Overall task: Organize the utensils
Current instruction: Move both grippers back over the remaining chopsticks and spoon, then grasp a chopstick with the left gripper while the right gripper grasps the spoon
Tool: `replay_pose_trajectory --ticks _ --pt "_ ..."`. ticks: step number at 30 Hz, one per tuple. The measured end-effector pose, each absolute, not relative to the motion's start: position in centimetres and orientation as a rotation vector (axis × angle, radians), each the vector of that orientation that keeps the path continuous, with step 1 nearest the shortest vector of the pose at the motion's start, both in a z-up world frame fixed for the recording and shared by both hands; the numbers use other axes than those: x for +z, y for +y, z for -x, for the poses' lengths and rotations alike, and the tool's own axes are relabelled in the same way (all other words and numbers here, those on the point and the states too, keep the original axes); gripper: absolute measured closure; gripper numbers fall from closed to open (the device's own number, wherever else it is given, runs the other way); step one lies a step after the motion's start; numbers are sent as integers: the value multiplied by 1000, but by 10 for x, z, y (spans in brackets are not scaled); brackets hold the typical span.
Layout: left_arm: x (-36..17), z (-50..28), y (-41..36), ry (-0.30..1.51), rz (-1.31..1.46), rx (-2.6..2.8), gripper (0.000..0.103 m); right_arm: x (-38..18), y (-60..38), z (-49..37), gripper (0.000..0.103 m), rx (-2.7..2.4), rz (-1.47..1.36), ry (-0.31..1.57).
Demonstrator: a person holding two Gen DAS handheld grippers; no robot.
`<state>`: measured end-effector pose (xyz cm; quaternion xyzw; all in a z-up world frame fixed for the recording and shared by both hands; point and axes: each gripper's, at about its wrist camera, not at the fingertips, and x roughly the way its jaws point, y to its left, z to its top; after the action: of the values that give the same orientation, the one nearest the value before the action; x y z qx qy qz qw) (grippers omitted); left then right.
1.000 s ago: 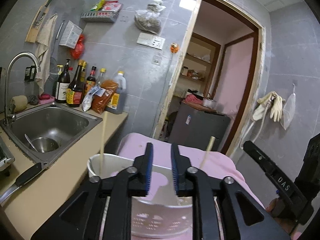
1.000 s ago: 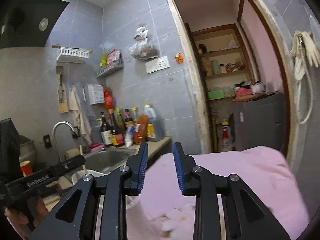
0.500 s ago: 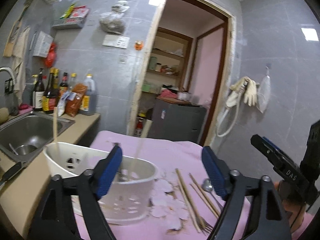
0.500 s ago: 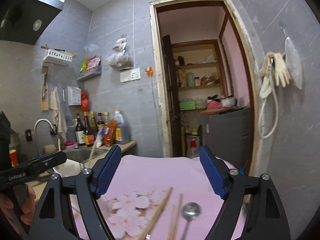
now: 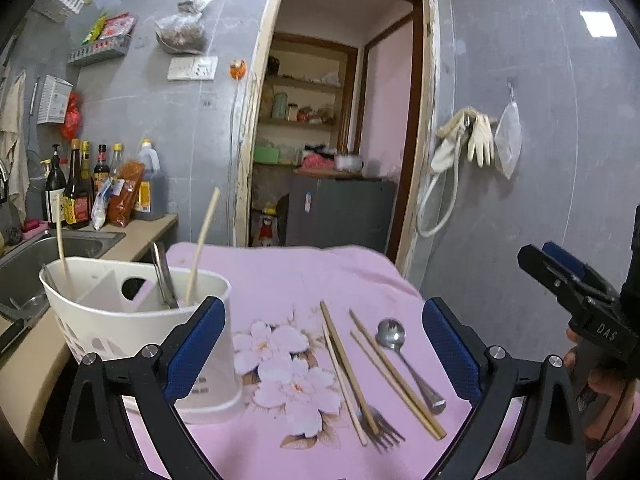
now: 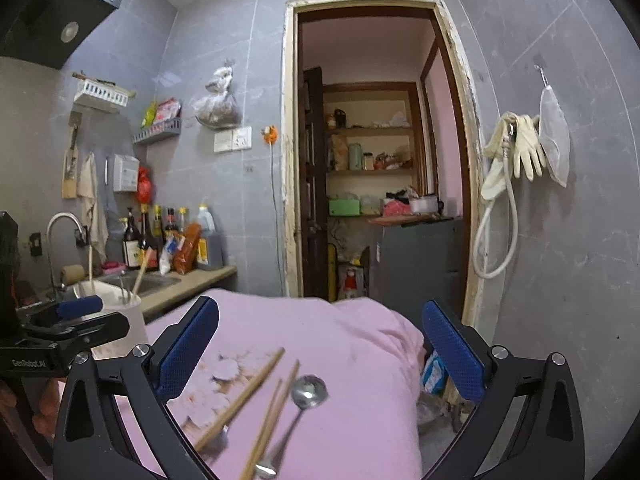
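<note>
Fork (image 5: 382,426) shows under chopsticks (image 5: 346,364) in left view only

left gripper (image 5: 322,350) | blk frame, blue textured pads, silver screws | right gripper (image 6: 320,354) same

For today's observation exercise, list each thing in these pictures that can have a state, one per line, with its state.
left gripper: open, empty
right gripper: open, empty
utensil holder: upright, partly filled
chopsticks: lying loose on the cloth
spoon: lying, bowl up
fork: lying under chopsticks
doorway: open
</note>
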<state>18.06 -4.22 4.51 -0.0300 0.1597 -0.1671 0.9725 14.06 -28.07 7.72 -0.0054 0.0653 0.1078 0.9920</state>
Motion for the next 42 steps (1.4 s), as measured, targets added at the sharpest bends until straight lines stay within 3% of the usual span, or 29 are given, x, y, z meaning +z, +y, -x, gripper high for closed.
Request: replay_pose_trajectory --ticks 11,16,22,27,33,42 --pt "5 -206 -73 545 -39 -374 8 45 -293 -174 0 188 52 357" --pt "-7 -224 -83 619 -64 -390 26 33 -296 -190 4 192 59 451" --pt "-25 -260 -88 786 -43 -411 69 18 -288 -209 19 220 97 565" --pt "-43 -286 -93 902 -30 -436 77 5 -278 -223 31 245 142 646" --pt "-51 -311 -93 962 -28 -441 90 -2 -273 -235 35 261 161 702" --pt "-52 -332 -93 1004 -4 -450 90 -8 -271 -249 38 271 166 761"
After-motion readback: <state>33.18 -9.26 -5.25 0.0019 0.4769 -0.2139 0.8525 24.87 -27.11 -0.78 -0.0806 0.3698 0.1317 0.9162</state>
